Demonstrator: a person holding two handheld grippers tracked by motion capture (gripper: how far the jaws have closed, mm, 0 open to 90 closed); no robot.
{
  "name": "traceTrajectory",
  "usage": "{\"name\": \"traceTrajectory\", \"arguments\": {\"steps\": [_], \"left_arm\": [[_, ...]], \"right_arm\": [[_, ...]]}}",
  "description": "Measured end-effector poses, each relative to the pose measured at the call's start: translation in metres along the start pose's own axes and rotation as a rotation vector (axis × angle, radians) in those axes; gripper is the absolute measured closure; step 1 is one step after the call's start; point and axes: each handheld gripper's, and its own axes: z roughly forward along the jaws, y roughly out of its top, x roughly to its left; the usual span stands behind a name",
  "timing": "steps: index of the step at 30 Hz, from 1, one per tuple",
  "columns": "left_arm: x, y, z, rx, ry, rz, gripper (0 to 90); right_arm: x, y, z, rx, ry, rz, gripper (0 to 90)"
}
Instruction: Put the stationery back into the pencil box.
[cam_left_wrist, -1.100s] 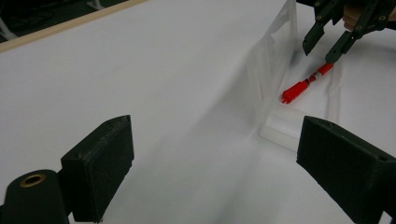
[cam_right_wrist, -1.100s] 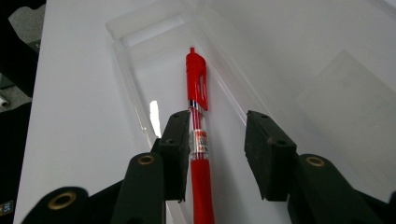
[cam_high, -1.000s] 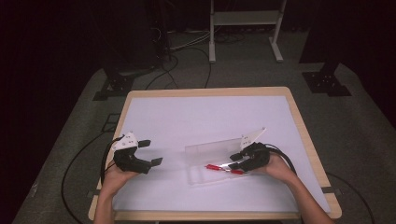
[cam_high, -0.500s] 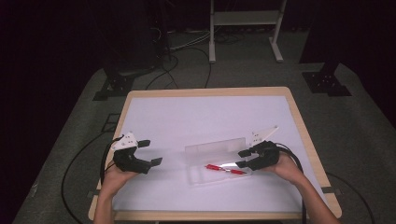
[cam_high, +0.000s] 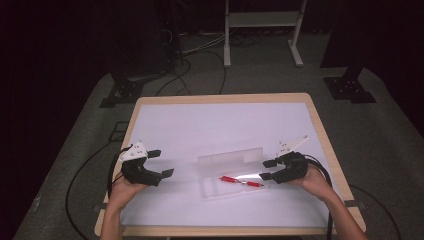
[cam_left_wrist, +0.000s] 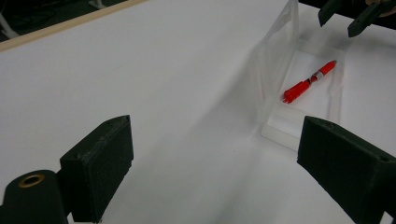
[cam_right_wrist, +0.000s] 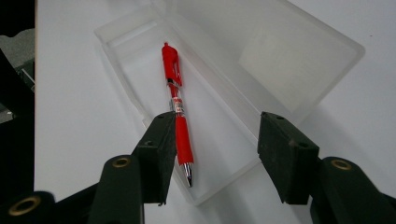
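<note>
White worktop (cam_high: 210, 125) under me; clear plastic case (cam_high: 232, 172) lies open right of centre, lid raised. Red pen (cam_high: 242, 181) rests inside its tray. My right gripper (cam_high: 268, 170) hovers at the case's end, jaws spread, empty; my left gripper (cam_high: 161, 163) sits well apart, jaws spread.

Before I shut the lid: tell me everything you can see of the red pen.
The red pen is a click pen with a red clip end, clear middle band, red grip and metal tip. It looks like plastic. It lies flat in the open clear case's tray, tip toward the right gripper, whose open jaws stand above it, not gripping it.
</note>
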Motion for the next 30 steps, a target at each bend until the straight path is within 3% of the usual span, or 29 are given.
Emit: {"name": "traceTrajectory", "arguments": {"steps": [30], "left_arm": [[0.000,0.000,0.001,0.004,0.001,-0.002,10.1]], "right_arm": [[-0.003,-0.032,-0.029,-0.028,-0.059,0.077,40.8]]}}
